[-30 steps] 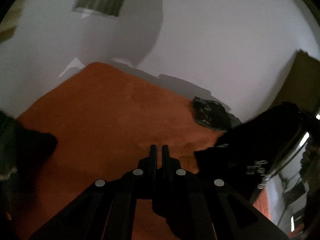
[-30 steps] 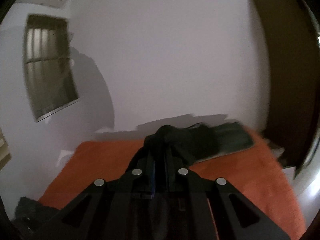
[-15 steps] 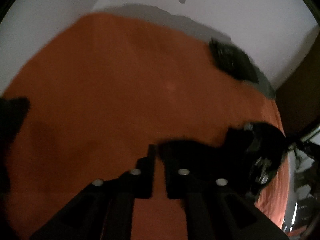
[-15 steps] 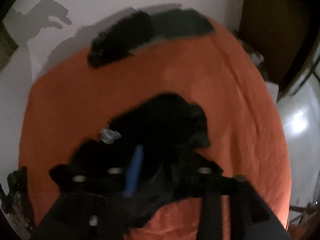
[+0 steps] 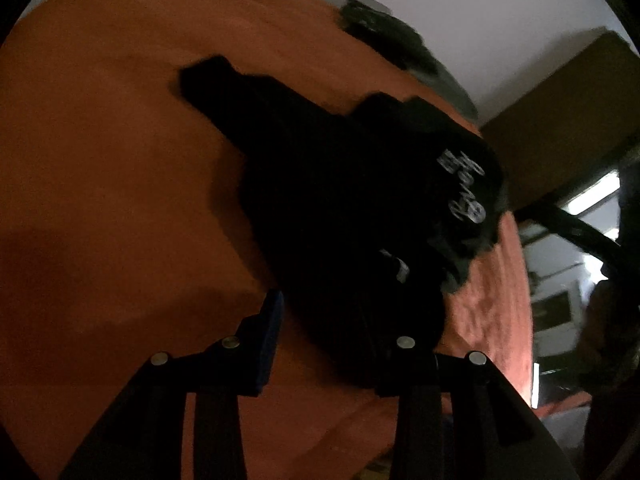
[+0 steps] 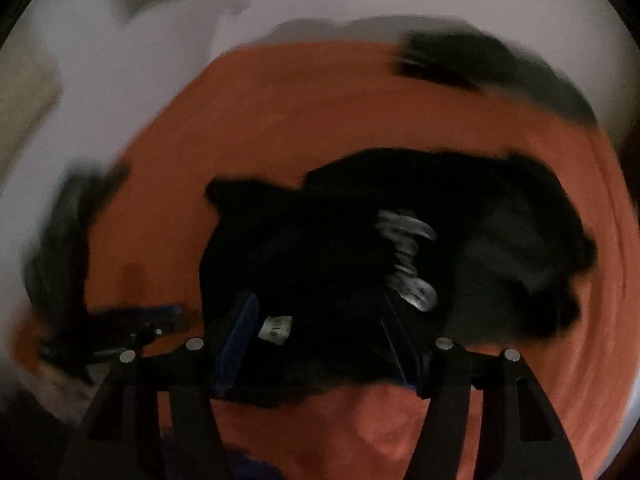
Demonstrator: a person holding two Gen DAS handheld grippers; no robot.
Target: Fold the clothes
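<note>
Lying crumpled on the orange bed cover (image 5: 120, 160), the black garment (image 5: 340, 208) sits toward the near right part of the bed, one corner stretched out toward the middle. White lettering (image 5: 464, 188) shows on its right-hand fold in the left wrist view; the same print is a blurred white smear (image 6: 408, 260) in the right wrist view. A small white label (image 6: 276, 330) shows at the garment's near edge.

Left tool (image 5: 336, 320): jaws have just been opening, now clearly apart. Near edge of the garment lies between them and over the right-hand finger; the left-hand finger (image 5: 268, 344), with its blue pad, stands clear of the cloth over bare cover. Nothing pinched, cloth released.

Right tool (image 6: 316, 320): jaws have just been opening too, now spread wide. Garment bulk sits between the two blue-edged fingers (image 6: 240, 340), pads not pressing on it as far as the blurred frame shows. Released as well.

The left tool also shows in the right wrist view as a dark blurred shape (image 6: 132, 328) at the left, low over the cover.

Other dark clothes (image 5: 384, 32) lie along the far edge of the bed against the pale wall (image 5: 480, 8); right wrist view shows them as a smeared dark strip (image 6: 472, 64). Another dark pile (image 6: 68, 232) sits at the left edge of the bed.

A brown wardrobe (image 5: 560, 112) stands past the right edge of the bed.
</note>
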